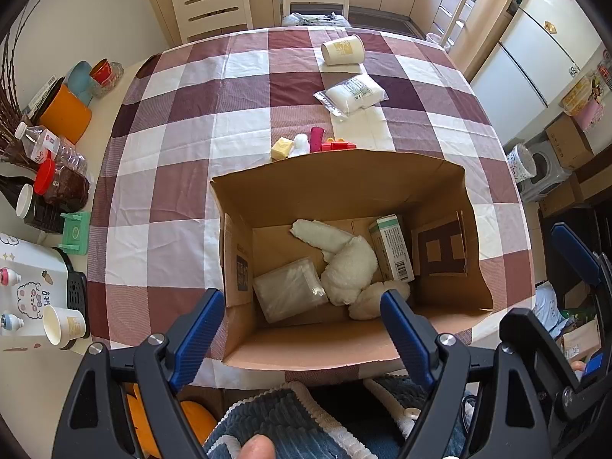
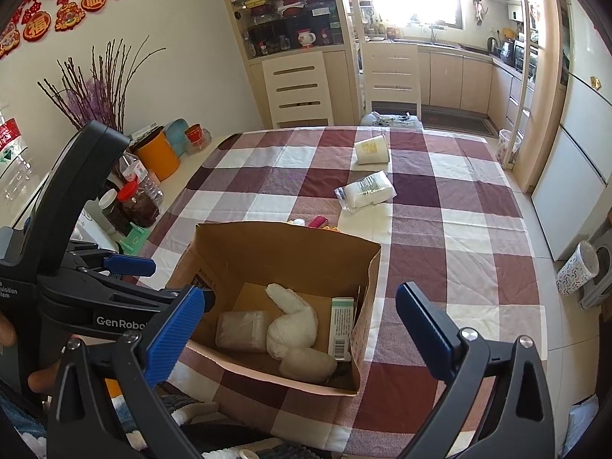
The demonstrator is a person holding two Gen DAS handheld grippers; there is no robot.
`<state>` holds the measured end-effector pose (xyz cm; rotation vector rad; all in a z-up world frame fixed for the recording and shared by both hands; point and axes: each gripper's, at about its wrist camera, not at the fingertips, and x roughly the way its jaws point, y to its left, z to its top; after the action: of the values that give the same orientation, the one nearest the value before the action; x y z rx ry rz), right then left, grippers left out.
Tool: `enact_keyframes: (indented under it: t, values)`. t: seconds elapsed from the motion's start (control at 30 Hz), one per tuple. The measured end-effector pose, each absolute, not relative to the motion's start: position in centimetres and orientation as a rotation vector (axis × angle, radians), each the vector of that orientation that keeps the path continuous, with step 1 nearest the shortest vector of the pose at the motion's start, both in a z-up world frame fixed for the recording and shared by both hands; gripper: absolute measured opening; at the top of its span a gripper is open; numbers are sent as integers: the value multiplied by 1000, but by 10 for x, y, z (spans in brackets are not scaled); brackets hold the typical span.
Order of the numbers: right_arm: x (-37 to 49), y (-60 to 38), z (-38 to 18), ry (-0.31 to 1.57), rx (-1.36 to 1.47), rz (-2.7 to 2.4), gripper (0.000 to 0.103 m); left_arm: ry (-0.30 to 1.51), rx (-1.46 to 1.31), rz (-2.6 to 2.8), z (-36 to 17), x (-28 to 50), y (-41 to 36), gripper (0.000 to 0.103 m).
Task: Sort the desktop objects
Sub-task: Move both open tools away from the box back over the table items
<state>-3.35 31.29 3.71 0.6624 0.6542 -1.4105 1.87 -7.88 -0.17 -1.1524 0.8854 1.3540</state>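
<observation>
Both tools, left tool (image 1: 302, 329) and right tool (image 2: 302, 329), hover spread wide and empty above the cardboard box (image 1: 340, 176). Inside lie a white plush toy (image 1: 346, 264), a plastic packet (image 1: 287, 290) and a carton (image 1: 392, 248). Left on the desk (image 1: 199, 122): paper cup (image 1: 341, 50), wrapped white pack (image 1: 354, 93), small toys (image 1: 311, 145). Sorting seems about half finished.

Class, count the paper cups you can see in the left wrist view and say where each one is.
3: one paper cup on its side, far on the tablecloth; one at the left counter's near end; one by the jars. Others may be hidden.
</observation>
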Motion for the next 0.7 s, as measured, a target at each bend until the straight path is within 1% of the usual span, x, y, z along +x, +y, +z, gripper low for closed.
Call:
enact_keyframes:
  t: [0.47, 0.7]
  values:
    - [-35, 315, 36, 664, 657, -1397, 102, 880, -1140, 1333, 0, 25, -87, 86]
    - [-49, 319, 39, 668, 653, -1425, 102, 864, -1053, 1309, 15, 23, -99, 86]
